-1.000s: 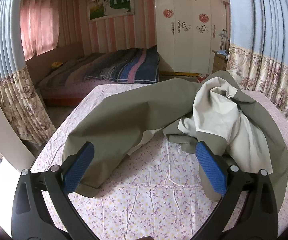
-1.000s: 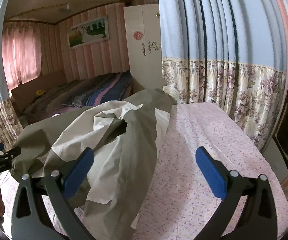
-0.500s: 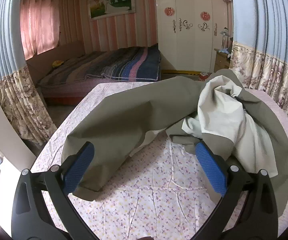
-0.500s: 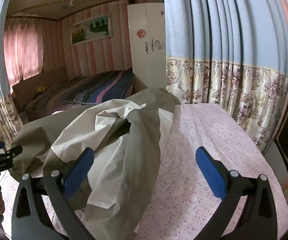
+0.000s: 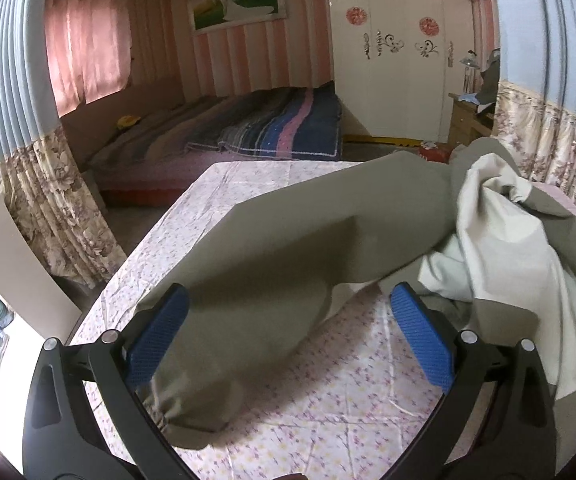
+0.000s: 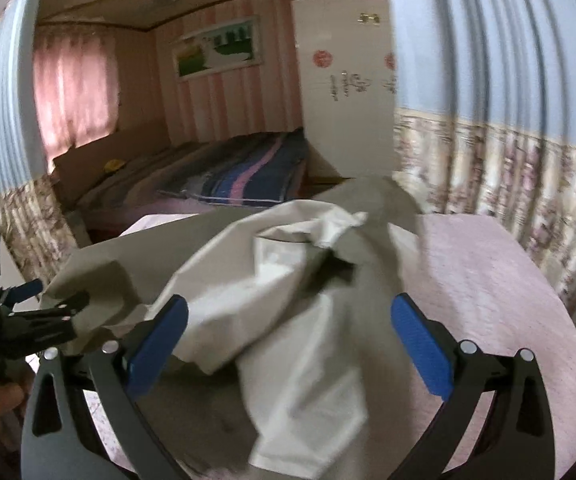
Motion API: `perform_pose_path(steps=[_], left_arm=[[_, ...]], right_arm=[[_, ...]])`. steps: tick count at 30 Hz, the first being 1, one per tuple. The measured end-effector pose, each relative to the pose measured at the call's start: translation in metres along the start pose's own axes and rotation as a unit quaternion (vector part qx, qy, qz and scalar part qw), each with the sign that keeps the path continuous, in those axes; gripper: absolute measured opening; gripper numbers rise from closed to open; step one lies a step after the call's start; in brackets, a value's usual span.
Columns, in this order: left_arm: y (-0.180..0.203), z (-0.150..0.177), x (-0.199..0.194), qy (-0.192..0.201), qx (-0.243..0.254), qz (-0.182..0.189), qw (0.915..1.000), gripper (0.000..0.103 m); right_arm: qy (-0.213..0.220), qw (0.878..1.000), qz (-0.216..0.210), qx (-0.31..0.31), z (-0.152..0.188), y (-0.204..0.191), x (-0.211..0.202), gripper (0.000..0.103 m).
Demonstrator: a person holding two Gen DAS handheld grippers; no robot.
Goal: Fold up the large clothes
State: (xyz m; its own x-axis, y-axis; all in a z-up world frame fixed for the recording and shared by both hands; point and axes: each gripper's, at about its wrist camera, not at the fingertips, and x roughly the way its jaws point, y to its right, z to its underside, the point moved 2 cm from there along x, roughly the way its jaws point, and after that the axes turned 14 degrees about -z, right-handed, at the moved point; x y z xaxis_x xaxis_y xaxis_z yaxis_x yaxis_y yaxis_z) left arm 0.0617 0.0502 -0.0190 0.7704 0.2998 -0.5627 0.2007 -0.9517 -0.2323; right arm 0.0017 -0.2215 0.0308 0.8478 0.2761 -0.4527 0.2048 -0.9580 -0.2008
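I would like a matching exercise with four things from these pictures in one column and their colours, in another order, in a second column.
Things:
1. jacket outer fabric
2. jacket lining
3. claw pads
4. wardrobe

Colours:
a. white
b. blue
c. olive green
d. cream

Pairs: 1-c, 2-d, 3-b, 4-a

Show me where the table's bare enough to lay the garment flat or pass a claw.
Bare floral tablecloth lies near the left claw, bordered by the olive sleeve and pale lining. In the right wrist view, the cloth right of the heap, toward the curtain, is free. The middle is crowded with bunched jacket.
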Motion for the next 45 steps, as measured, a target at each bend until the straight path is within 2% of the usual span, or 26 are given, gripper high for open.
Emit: perform_pose_path(steps=[6, 14, 15, 16, 17, 18, 19, 20, 22, 25, 31, 33, 35, 36, 38, 39, 40, 41, 45], left_arm=[[-0.008, 0.002, 0.026, -0.013, -0.001, -0.014, 0.9998, 0.1], [-0.019, 0.005, 0.069, -0.032, -0.002, -0.02, 0.9993, 0.1], [-0.019, 0.004, 0.071, -0.032, -0.001, -0.02, 0.9993, 0.1], [-0.017, 0.004, 0.074, -0.033, 0.0, -0.02, 0.9993, 0.1], [-0.017, 0.005, 0.077, -0.035, 0.002, -0.02, 0.9992, 0.1], [-0.016, 0.005, 0.081, -0.037, 0.003, -0.019, 0.9991, 0.1], [-0.016, 0.005, 0.083, -0.038, 0.003, -0.019, 0.9991, 0.1], [-0.016, 0.005, 0.087, -0.039, 0.003, -0.018, 0.9991, 0.1], [-0.016, 0.005, 0.093, -0.043, 0.003, -0.015, 0.999, 0.1], [-0.021, 0.003, 0.101, -0.051, -0.008, -0.008, 0.9986, 0.1], [-0.031, -0.003, 0.115, -0.055, 0.002, -0.042, 0.9976, 0.1], [-0.036, -0.006, 0.118, -0.055, -0.002, -0.045, 0.9974, 0.092], [-0.046, -0.009, 0.121, -0.061, -0.014, -0.047, 0.9969, 0.068], [-0.052, -0.01, 0.123, -0.066, -0.022, -0.047, 0.9965, 0.06], [-0.064, -0.012, 0.127, -0.076, -0.032, -0.05, 0.9953, 0.022], [-0.069, -0.011, 0.128, -0.079, -0.036, -0.053, 0.9948, 0.015], [-0.073, -0.01, 0.128, -0.081, -0.036, -0.059, 0.9943, 0.003], [-0.076, -0.009, 0.126, -0.08, -0.037, -0.066, 0.9939, 0.0], [-0.083, -0.003, 0.115, -0.078, -0.035, -0.072, 0.9937, 0.0]], right_arm=[[-0.035, 0.999, -0.02, 0.002, 0.012, -0.026, 0.043, 0.101], [-0.089, 0.996, -0.001, 0.022, 0.032, -0.025, 0.097, 0.101], [-0.096, 0.995, -0.003, 0.023, 0.034, -0.023, 0.102, 0.094], [-0.103, 0.994, 0.005, 0.02, 0.036, -0.023, 0.106, 0.072], [-0.107, 0.994, 0.026, 0.011, 0.038, -0.022, 0.11, 0.057], [-0.105, 0.994, 0.036, 0.009, 0.037, -0.02, 0.111, 0.028], [-0.101, 0.994, 0.033, 0.015, 0.036, -0.017, 0.109, 0.02], [-0.099, 0.994, 0.025, 0.023, 0.035, -0.013, 0.108, 0.018], [-0.092, 0.995, 0.016, 0.032, 0.031, -0.006, 0.101, 0.008], [-0.073, 0.997, 0.017, 0.036, 0.025, 0.005, 0.082, 0.006], [-0.018, 0.997, 0.067, 0.042, 0.012, 0.054, 0.014, 0.004], [-0.002, 0.994, 0.099, 0.054, 0.01, 0.083, -0.013, 0.004], [0.007, 0.989, 0.13, 0.067, 0.008, 0.118, -0.034, 0.004], [0.01, 0.986, 0.146, 0.075, 0.009, 0.14, -0.045, 0.004], [0.012, 0.981, 0.173, 0.086, 0.014, 0.17, -0.064, 0.004], [0.012, 0.976, 0.197, 0.088, 0.018, 0.188, -0.075, 0.003], [0.014, 0.974, 0.21, 0.088, 0.019, 0.2, -0.081, 0.003], [0.016, 0.97, 0.223, 0.092, 0.02, 0.214, -0.088, 0.003], [0.01, 0.963, 0.245, 0.109, 0.03, 0.264, -0.111, 0.003]])
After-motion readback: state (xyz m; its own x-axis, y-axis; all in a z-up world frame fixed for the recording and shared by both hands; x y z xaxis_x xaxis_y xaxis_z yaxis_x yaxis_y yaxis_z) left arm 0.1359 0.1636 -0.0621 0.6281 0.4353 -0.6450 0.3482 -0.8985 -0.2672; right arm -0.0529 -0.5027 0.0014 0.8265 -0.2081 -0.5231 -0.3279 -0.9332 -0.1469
